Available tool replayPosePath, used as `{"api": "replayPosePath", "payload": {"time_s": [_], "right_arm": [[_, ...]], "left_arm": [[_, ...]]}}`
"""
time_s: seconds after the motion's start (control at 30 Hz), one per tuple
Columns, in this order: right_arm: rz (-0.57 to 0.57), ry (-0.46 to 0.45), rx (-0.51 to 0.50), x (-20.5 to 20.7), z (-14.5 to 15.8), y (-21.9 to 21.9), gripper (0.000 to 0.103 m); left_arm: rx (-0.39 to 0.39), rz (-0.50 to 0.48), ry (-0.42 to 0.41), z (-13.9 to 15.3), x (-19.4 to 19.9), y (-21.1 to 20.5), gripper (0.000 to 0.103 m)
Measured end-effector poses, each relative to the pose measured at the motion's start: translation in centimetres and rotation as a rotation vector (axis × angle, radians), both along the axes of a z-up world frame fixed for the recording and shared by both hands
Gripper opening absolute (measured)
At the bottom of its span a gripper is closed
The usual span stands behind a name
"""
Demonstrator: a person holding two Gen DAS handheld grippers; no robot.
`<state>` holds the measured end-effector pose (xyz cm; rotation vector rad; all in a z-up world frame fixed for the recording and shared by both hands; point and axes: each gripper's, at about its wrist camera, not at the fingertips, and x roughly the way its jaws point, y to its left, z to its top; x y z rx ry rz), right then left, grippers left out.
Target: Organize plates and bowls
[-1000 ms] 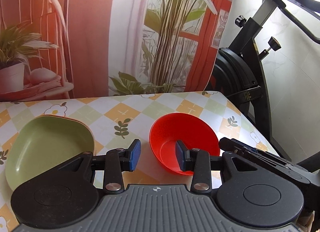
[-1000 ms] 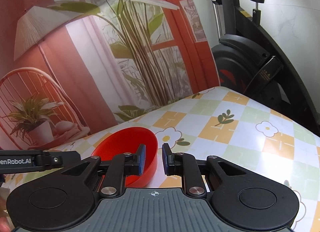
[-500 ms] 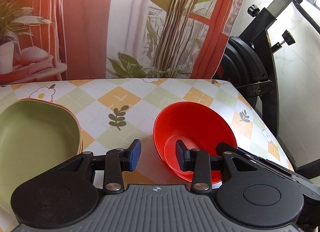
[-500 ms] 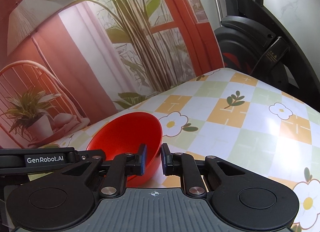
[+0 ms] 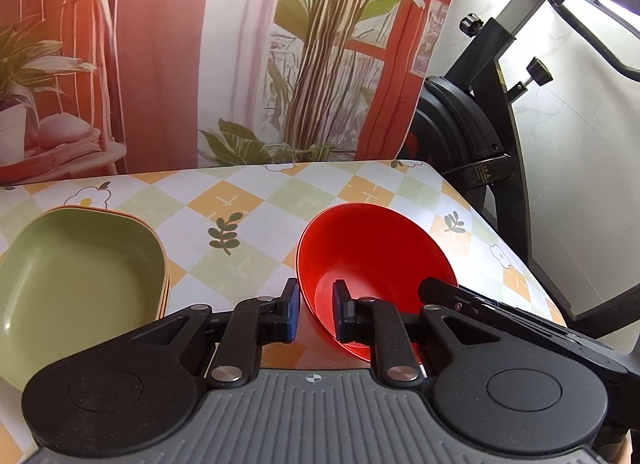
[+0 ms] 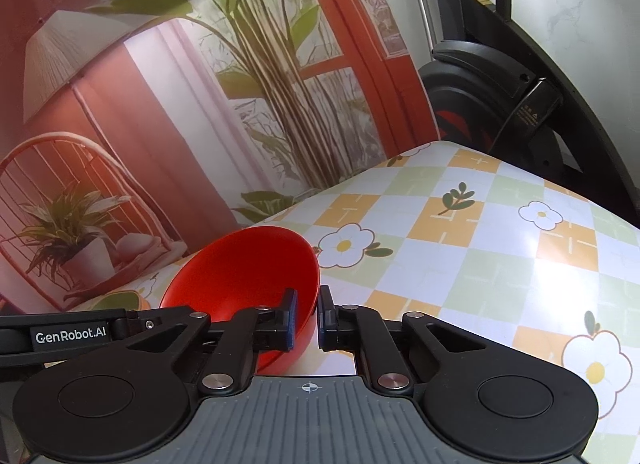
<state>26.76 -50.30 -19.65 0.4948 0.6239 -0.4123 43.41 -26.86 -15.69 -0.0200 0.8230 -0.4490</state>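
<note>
checked table (image 5: 256,204) | both tongs (image 5: 316,310) (image 6: 307,318) straddle red bowl (image 5: 372,256) rim

Both black grippers have blue finger pads (image 5: 294,306), silver screws (image 6: 217,380) and ribbed grey bases (image 5: 316,416).

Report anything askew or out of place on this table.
The red bowl is tipped up rather than flat, its rim pinched between both the left tongs and the right tongs. The green plate sits level. Nothing looks spilled or damaged.
</note>
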Motion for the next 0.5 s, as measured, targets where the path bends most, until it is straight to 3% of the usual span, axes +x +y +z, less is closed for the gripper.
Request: {"api": "replayPosePath", "payload": {"time_s": [0.5], "right_arm": [[0.107, -0.067, -0.077, -1.3, 6.6, 7.7, 0.009]], "left_arm": [[-0.036, 0.042, -0.063, 5.4, -6.1, 6.4, 0.018]]}}
